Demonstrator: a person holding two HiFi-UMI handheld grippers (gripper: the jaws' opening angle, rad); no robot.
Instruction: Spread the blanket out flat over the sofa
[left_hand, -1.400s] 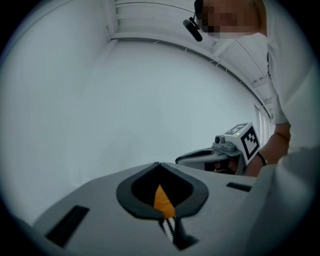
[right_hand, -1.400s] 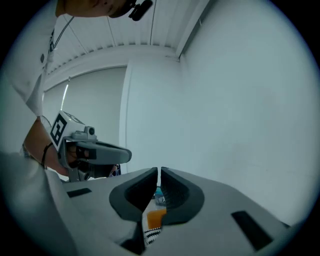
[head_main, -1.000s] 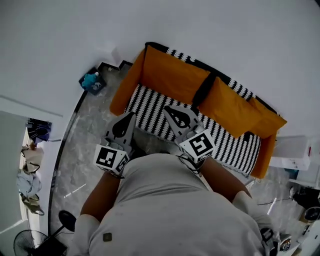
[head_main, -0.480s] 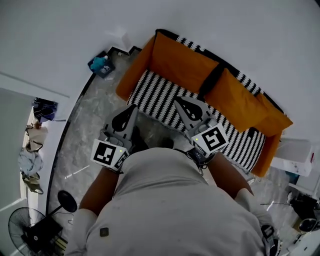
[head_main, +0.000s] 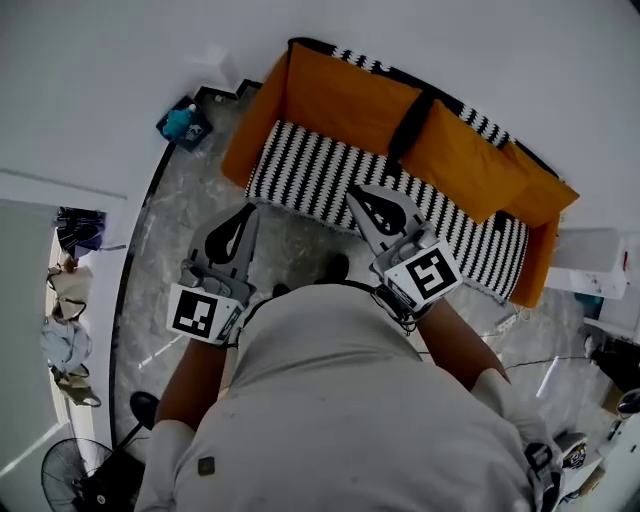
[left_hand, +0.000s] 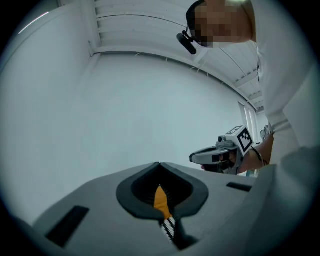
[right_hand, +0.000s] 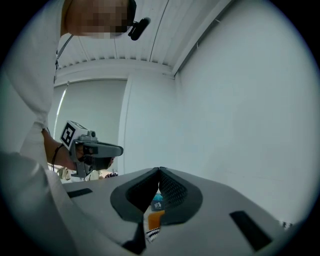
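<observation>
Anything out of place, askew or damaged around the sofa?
Nothing stands out. The striped blanket lies flat on the sofa, two orange cushions lean against its back, and the left tongs and right tongs are shut, empty.

The grey marbled floor (head_main: 290, 245) carries an orange sofa (head_main: 243, 155) set against the white wall. A black-and-white striped blanket (head_main: 320, 185) lies over its seat and shows again along the top of the back. Two orange cushions (head_main: 345, 100) lean against the back. Near the sofa's end, a small dark box (head_main: 183, 123) sits on the floor.
</observation>
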